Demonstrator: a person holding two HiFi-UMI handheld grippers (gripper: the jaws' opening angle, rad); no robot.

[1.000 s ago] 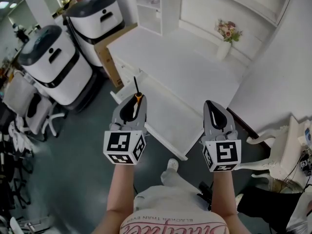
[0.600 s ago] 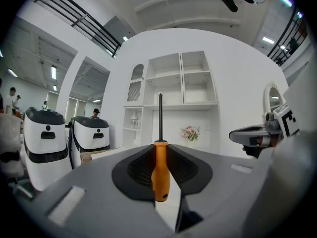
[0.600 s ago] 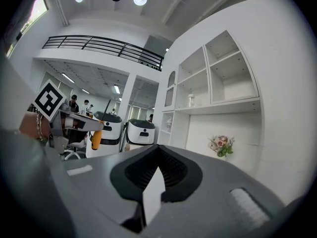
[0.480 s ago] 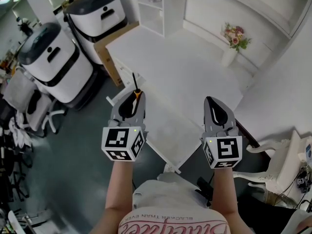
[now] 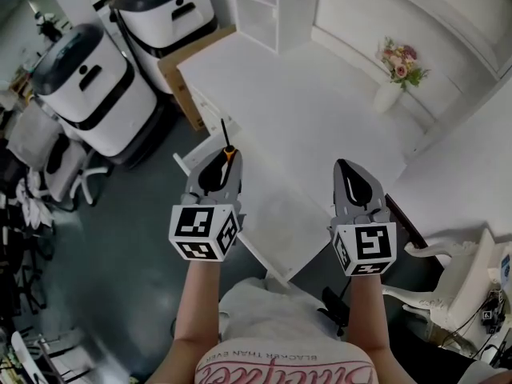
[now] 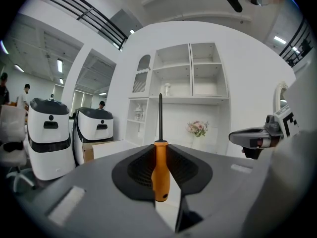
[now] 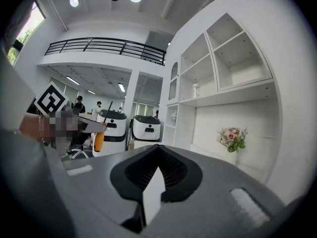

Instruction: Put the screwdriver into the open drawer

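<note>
The screwdriver has an orange handle and a black shaft that points up and forward. My left gripper is shut on its handle, which stands upright between the jaws. My right gripper is level with it on the right, jaws together and holding nothing. Both hover above the pulled-out white drawer at the front of the white desk. In the right gripper view the screwdriver shows at the left; in the left gripper view the right gripper shows at the right.
Two white-and-black round machines stand left of the desk, with a cardboard box beside them. A vase of flowers sits at the desk's back right. White shelves rise behind. Chairs crowd the far left.
Both grippers have moved forward together towards the desk and slightly down. The screwdriver stays in the left jaws, and the right jaws stay together.
</note>
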